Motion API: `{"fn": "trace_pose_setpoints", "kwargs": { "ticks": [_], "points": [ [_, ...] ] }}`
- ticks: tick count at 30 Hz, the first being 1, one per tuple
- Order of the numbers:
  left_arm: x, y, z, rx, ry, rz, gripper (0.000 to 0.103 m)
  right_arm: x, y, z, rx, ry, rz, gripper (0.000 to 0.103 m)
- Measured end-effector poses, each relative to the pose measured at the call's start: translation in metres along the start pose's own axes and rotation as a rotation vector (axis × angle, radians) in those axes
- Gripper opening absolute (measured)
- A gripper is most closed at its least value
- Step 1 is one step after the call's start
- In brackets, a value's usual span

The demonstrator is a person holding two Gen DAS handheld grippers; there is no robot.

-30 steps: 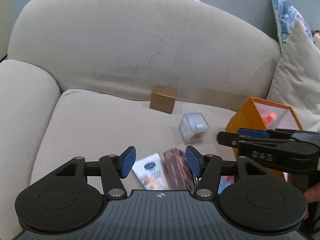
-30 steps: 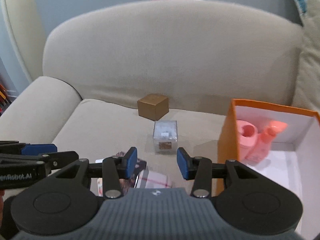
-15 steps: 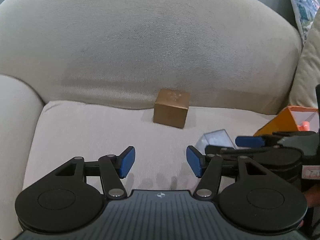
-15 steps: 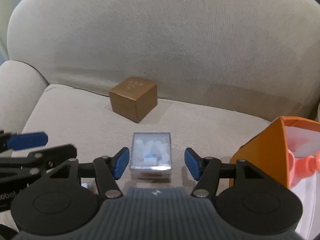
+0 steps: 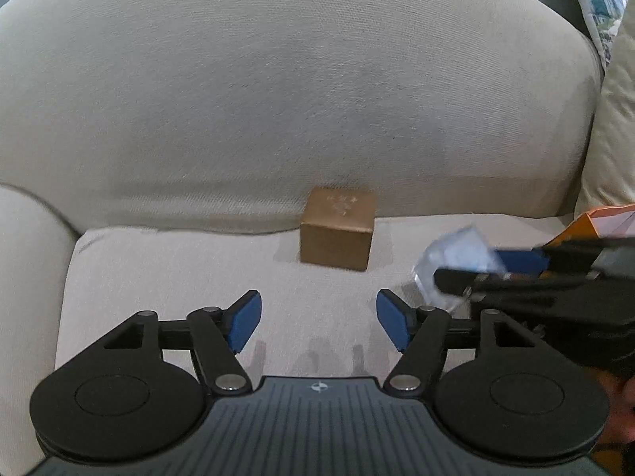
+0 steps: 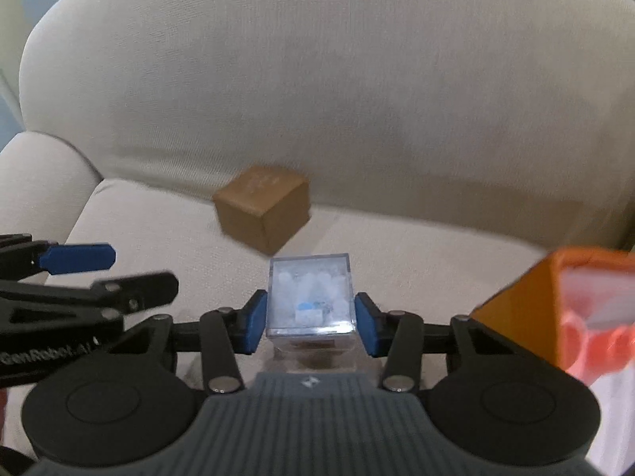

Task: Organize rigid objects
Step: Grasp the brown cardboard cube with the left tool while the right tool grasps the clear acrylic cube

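Observation:
A clear plastic cube box [image 6: 310,295] with white contents sits between the blue pads of my right gripper [image 6: 309,323], which is shut on it. In the left wrist view the box [image 5: 456,256] appears tilted in the right gripper's fingers at the right. A brown cardboard cube [image 5: 337,232] rests on the sofa seat against the backrest; it also shows in the right wrist view [image 6: 264,206]. My left gripper [image 5: 319,321] is open and empty, low over the seat in front of the brown cube.
An orange box [image 6: 555,305] with white inside holds pink bottles [image 6: 595,341] at the right. The beige sofa backrest [image 5: 297,99] fills the rear, an armrest [image 5: 24,277] the left, and cushions [image 5: 615,119] the far right.
My right gripper closed around the clear box. My left gripper moved forward, past the tube and packets, toward the brown cube.

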State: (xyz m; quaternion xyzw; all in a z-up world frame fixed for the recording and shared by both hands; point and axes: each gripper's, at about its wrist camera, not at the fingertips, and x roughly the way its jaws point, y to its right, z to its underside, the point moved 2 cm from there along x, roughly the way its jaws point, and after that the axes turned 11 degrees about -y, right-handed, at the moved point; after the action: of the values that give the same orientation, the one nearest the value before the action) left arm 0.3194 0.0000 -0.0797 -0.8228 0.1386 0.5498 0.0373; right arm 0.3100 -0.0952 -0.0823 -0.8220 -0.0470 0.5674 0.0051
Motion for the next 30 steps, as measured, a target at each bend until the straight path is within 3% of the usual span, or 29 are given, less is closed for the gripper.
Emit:
{"fn": "trace_pose_setpoints", "kwargs": {
  "ticks": [7, 13, 18, 21, 24, 30],
  "points": [
    [0.028, 0.008, -0.034, 0.061, -0.007, -0.004, 0.095, -0.009, 0.02, -0.023, -0.009, 0.081, 0.048, 0.048],
    [0.061, 0.017, -0.052, 0.151, -0.038, 0.002, 0.096, -0.007, 0.026, -0.029, -0.011, 0.092, 0.033, 0.048],
    [0.082, 0.019, -0.062, 0.145, -0.071, 0.018, 0.096, -0.008, 0.031, -0.031, 0.003, 0.101, 0.038, 0.049],
    [0.091, 0.016, -0.067, 0.106, -0.088, 0.043, 0.087, -0.006, 0.032, -0.032, 0.005, 0.098, 0.034, 0.049],
    [0.098, 0.013, -0.069, 0.069, -0.112, 0.046, 0.07, -0.007, 0.032, -0.033, 0.005, 0.102, 0.031, 0.049],
    [0.089, 0.004, -0.061, 0.032, -0.107, 0.059, 0.068, -0.02, 0.038, -0.031, 0.015, 0.116, 0.014, 0.049]
  ]
}}
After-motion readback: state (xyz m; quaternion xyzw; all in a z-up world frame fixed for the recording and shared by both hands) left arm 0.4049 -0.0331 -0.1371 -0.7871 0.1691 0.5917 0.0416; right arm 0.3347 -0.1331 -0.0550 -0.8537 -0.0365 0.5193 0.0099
